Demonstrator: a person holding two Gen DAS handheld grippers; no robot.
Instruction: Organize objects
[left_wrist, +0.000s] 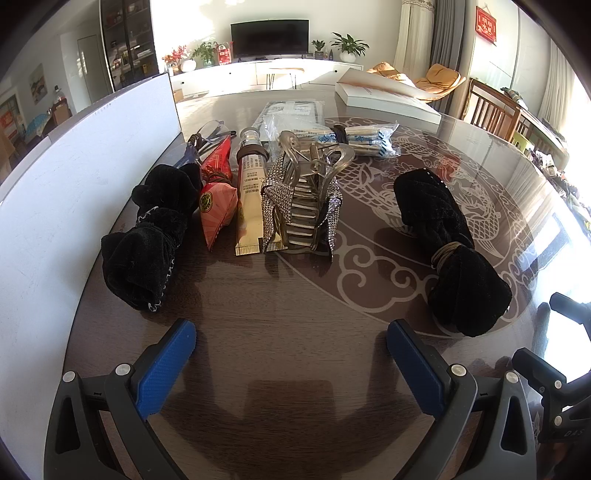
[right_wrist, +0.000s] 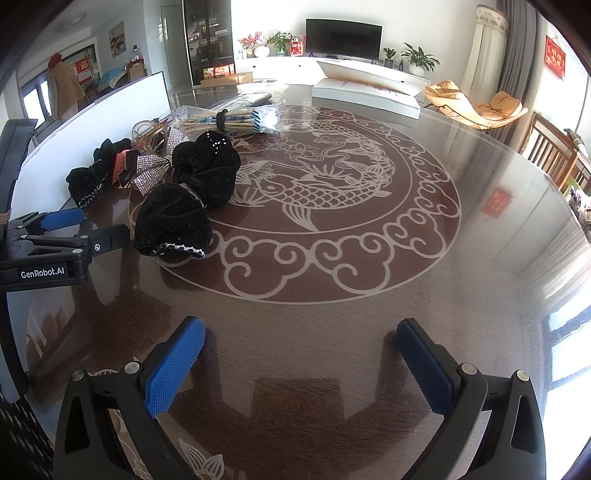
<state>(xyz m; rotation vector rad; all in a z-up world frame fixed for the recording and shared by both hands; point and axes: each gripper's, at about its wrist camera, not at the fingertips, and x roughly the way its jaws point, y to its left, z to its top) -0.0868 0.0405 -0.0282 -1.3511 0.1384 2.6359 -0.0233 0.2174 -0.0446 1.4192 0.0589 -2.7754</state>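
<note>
A row of items lies by the white board: a black velvet bow (left_wrist: 147, 236), a red packet (left_wrist: 218, 199), a gold tube (left_wrist: 249, 192), and a clear claw clip (left_wrist: 314, 184) on a rhinestone bow (left_wrist: 275, 195). A second black velvet bow (left_wrist: 450, 247) lies apart on the right; it also shows in the right wrist view (right_wrist: 188, 199). My left gripper (left_wrist: 291, 354) is open and empty, short of the row. My right gripper (right_wrist: 301, 354) is open and empty over bare table.
A white board (left_wrist: 81, 177) stands along the left. A bag of chopsticks (left_wrist: 354, 140), a plastic sleeve (left_wrist: 291, 110) and a white box (left_wrist: 384, 96) lie farther back. The left gripper's body (right_wrist: 44, 243) shows at the left of the right wrist view.
</note>
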